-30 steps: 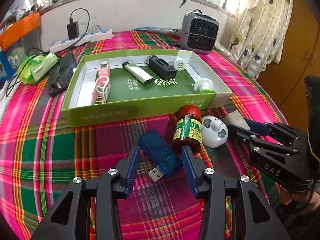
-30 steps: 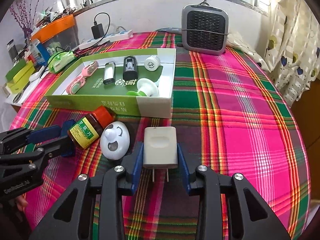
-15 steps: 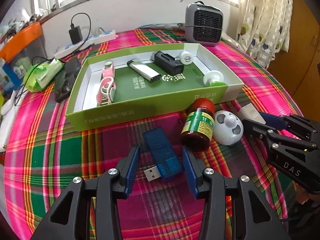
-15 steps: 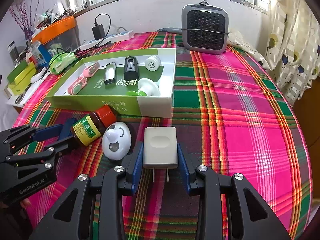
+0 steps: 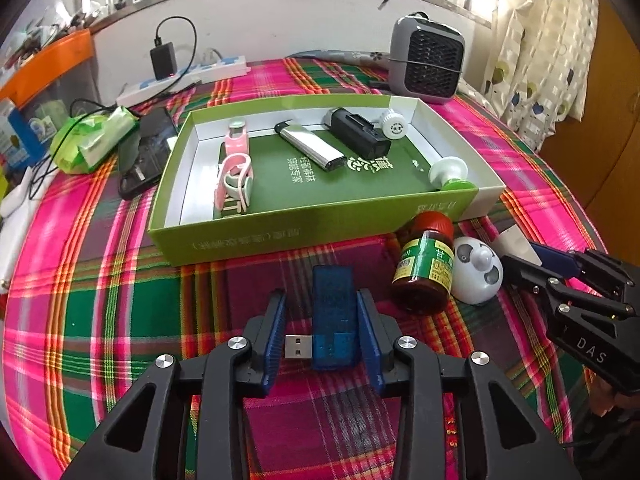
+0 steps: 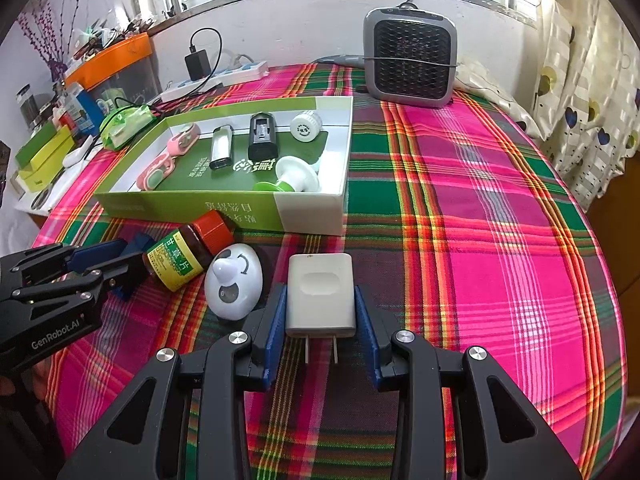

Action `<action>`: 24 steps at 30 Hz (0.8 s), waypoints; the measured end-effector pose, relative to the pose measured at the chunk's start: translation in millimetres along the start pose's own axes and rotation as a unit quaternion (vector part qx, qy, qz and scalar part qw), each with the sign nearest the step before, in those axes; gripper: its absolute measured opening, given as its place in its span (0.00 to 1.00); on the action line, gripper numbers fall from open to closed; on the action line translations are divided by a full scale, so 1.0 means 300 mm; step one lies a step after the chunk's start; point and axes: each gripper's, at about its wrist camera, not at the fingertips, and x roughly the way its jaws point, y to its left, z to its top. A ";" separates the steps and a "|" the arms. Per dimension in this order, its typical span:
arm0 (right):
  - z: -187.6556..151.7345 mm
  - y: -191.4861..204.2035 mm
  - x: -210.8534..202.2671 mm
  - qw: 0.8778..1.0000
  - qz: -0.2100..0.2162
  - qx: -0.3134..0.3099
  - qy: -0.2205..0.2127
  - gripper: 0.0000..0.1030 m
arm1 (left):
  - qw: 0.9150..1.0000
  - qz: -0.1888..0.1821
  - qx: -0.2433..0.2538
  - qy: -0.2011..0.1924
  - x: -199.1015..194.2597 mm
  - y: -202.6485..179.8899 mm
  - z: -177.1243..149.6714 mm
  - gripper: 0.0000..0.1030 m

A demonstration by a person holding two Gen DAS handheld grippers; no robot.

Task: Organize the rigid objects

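Left gripper [image 5: 320, 320]: closed around the blue USB stick [image 5: 333, 312], one pad on each long flat side; the right pad sits flush, and whether the left pad fully touches I cannot tell.
Blue USB stick: lies between the jaws just above the plaid counter [image 5: 100, 320], in front of the green box [image 5: 280, 236], its metal plug pointing left.
How the stick handles: judged light and stiff, with a smooth plastic shell that could slip; holding across the long sides at mid-body looks sound, and the plug end is best left free.
Right gripper [image 6: 320, 320]: clamped on the white charger [image 6: 321, 294], pads against its two side faces, prongs pointing back toward the camera.
White charger: sits low over the counter, just right of the white egg-shaped toy [image 6: 234, 286] and in front of the box's white corner.
How the charger handles: judged a rigid, fairly light block with rounded glossy edges; the flat sides give the best hold, well away from the prongs.
Brown pill bottle [image 5: 426, 270]: lies on its side, touching the egg toy, red cap toward the box; probably rolls if nudged and may be breakable if glass.
Green box: open, already holding a lighter [image 5: 312, 146], a black case [image 5: 360, 134] and other small items; the middle of its floor is free.
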 end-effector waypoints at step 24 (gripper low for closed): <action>0.000 0.000 -0.001 1.000 0.000 0.000 0.000 0.34 | 1.000 -0.003 0.008 -0.004 -0.001 -0.012 -0.003 0.20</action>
